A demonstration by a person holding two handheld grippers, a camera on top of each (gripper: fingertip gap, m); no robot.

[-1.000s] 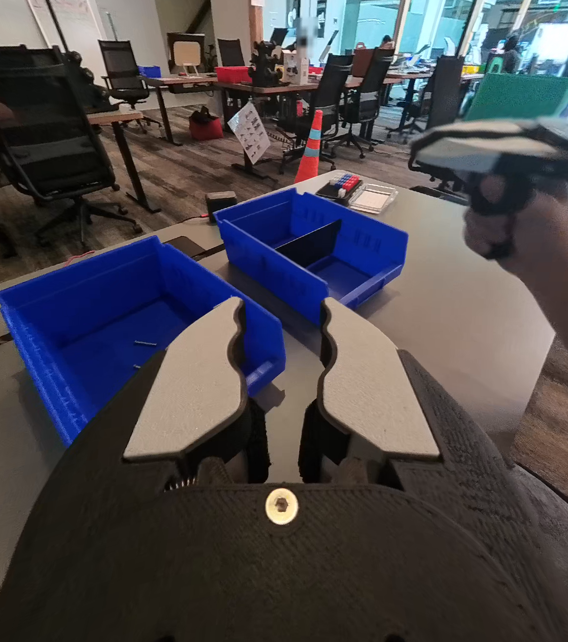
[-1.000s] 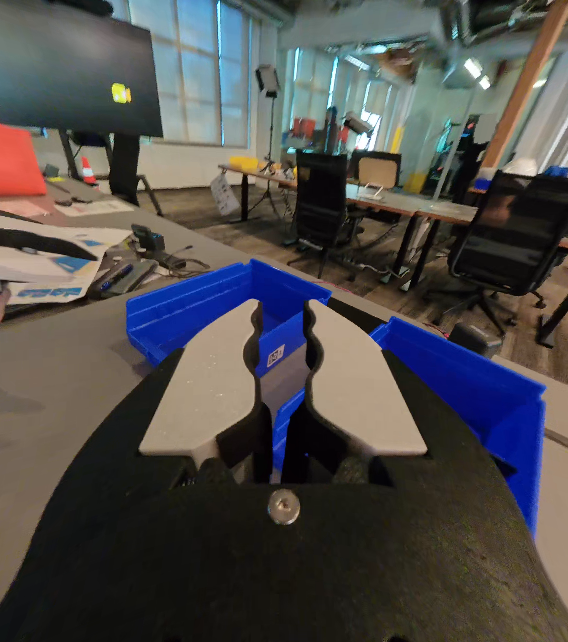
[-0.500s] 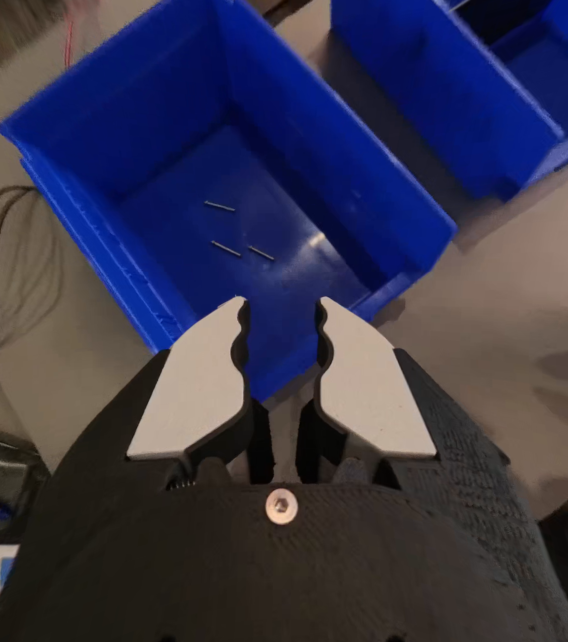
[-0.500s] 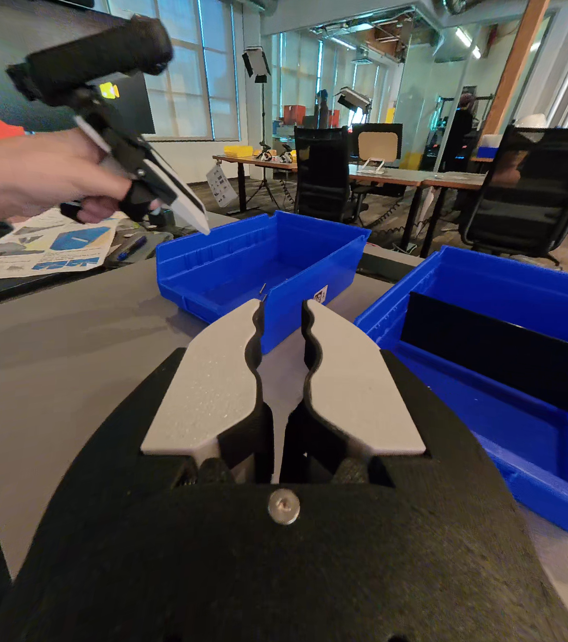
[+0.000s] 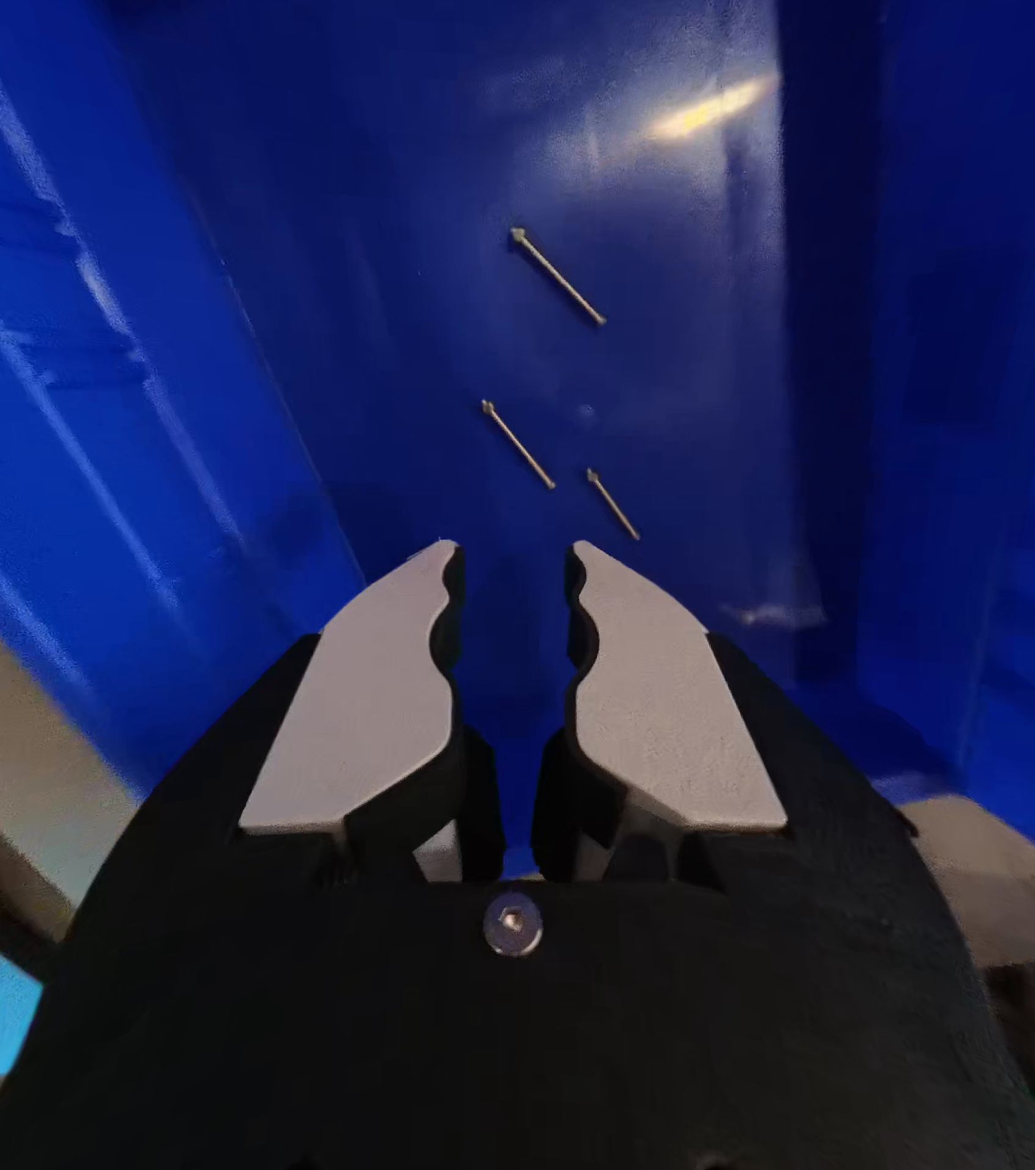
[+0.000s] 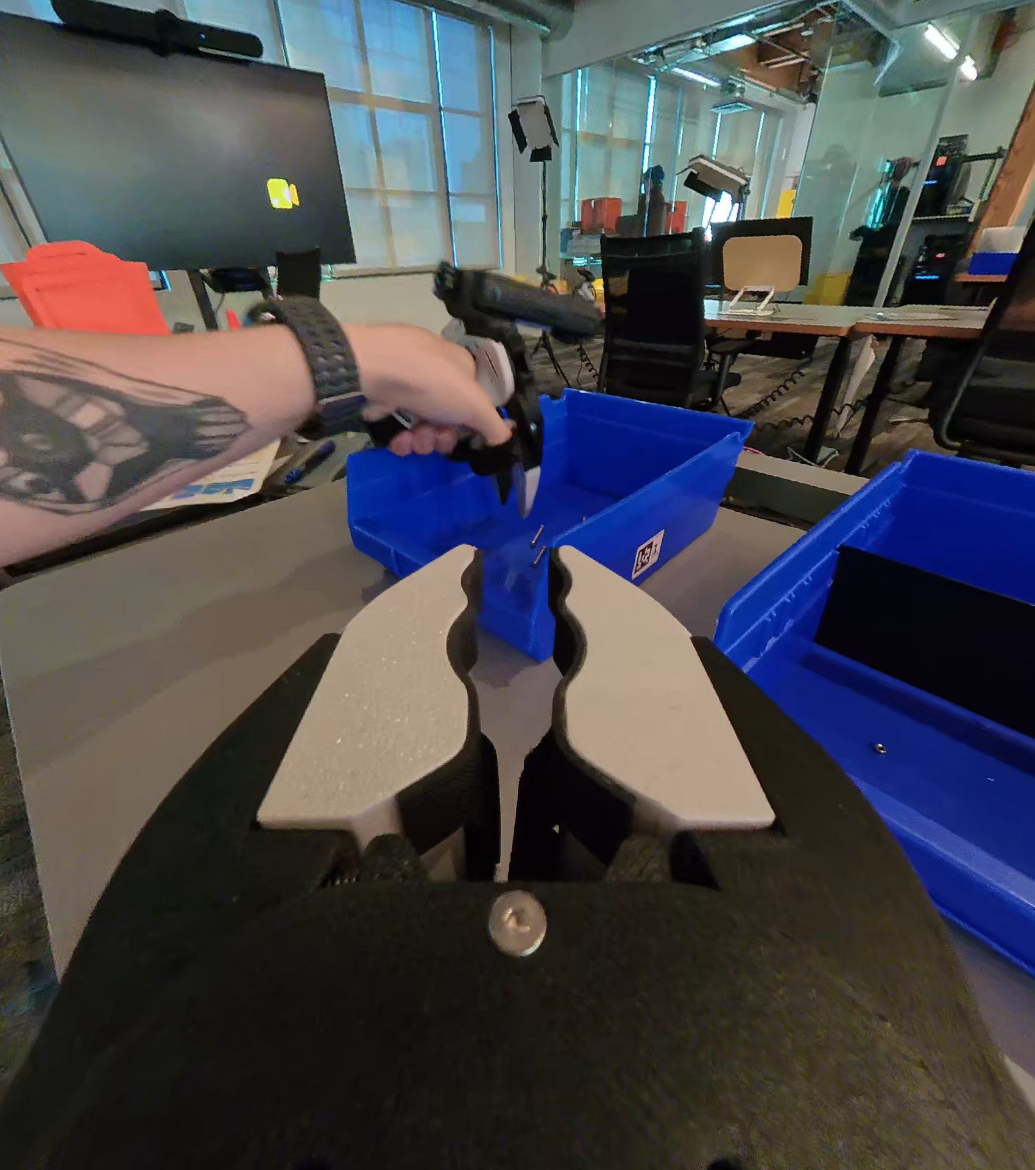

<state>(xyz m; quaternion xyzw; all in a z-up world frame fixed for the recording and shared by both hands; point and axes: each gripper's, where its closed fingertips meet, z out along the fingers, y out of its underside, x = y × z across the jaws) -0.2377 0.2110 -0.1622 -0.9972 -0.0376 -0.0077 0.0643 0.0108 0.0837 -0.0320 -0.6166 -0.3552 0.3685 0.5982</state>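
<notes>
We find the left gripper [image 5: 513, 552] inside the blue bin [image 5: 198, 354], jaws apart and empty, just short of three nails [image 5: 518, 444]. The right gripper [image 6: 513, 557] hangs over the grey table [image 6: 185, 639], likewise parted, holding nothing.

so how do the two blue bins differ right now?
The left bin is one open space; the right bin has a black divider across it. The left bin holds three thin metal pins; the right bin shows only one small metal piece. The left gripper, open, reaches into the left bin; the right gripper, open, is in neither. Both bins stand on the grey table.
</notes>
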